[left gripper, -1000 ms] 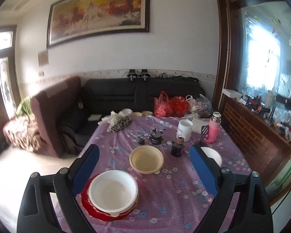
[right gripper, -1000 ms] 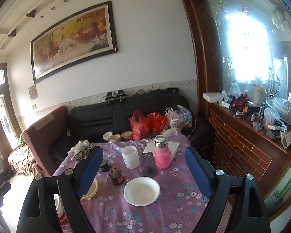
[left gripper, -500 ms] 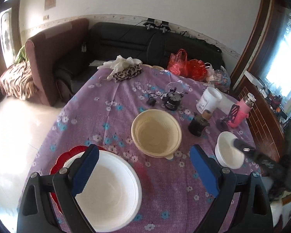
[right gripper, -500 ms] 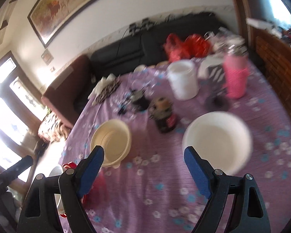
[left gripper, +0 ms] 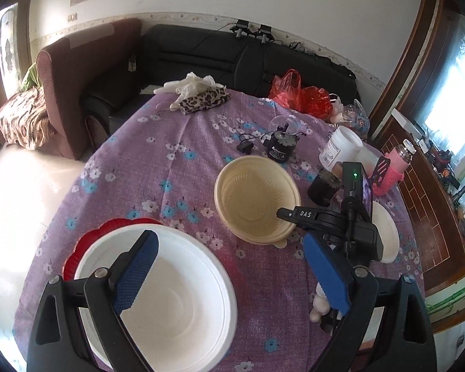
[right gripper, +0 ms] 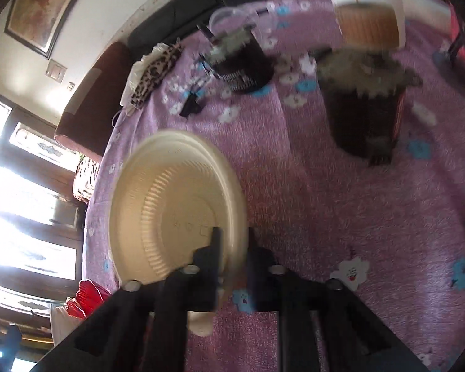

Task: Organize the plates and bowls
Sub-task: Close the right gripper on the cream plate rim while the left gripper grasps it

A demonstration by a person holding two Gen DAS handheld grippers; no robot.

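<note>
The right tongs have just been closing and now pinch the near rim of the shallow cream plastic bowl, one finger inside the wall and one outside, an edge grip that probably suits lifting it for stacking. That bowl sits mid-bench on the purple flowered cloth. The left tongs hang wide open and empty over the large white foam bowl, which lies just nearer than the cream bowl and rests in a red scalloped plate, seemingly the start of a stack. A smaller white bowl lies just right of the cream bowl, a dark jar just beyond it.
</note>
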